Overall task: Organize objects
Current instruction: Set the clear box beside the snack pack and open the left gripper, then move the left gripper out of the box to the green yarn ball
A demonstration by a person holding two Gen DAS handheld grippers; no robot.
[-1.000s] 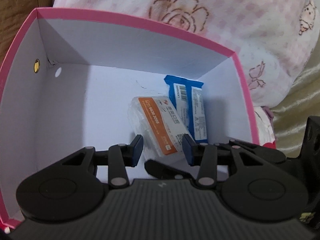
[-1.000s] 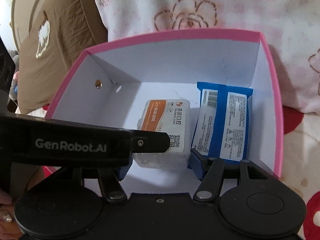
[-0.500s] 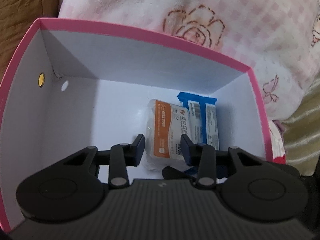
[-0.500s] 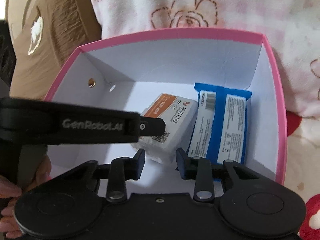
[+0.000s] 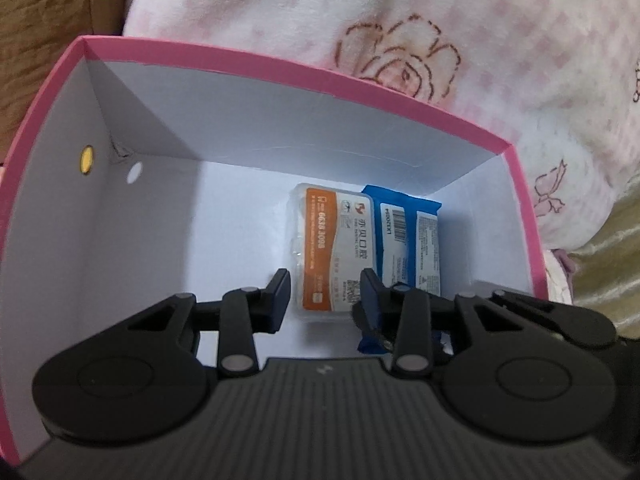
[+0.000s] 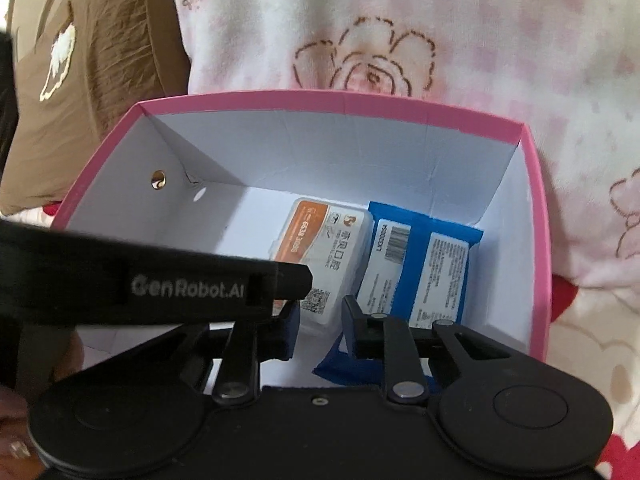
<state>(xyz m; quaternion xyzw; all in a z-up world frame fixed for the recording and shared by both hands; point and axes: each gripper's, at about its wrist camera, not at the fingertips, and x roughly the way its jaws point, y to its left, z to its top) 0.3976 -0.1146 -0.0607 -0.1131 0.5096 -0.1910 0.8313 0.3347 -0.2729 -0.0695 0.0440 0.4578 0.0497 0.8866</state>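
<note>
A pink box (image 5: 280, 65) with a white inside holds a clear case with an orange label (image 5: 332, 248) and a blue packet (image 5: 408, 240), side by side on its floor. They also show in the right wrist view: the box (image 6: 320, 98), the case (image 6: 320, 256), the packet (image 6: 416, 268). My left gripper (image 5: 325, 294) is open and empty, above the near end of the case. My right gripper (image 6: 318, 326) is open and empty, raised above the box's near side. The left gripper's body (image 6: 160, 280) crosses the right wrist view.
The box rests on a pink and white flowered blanket (image 5: 440, 40). A brown cloth with a white patch (image 6: 80, 60) lies to the left. A yellowish fabric (image 5: 600, 260) lies to the right of the box.
The case has been straightened and now lies parallel beside the blue packet. Both grippers have drawn back and up from the box. The right gripper's gap has narrowed.
</note>
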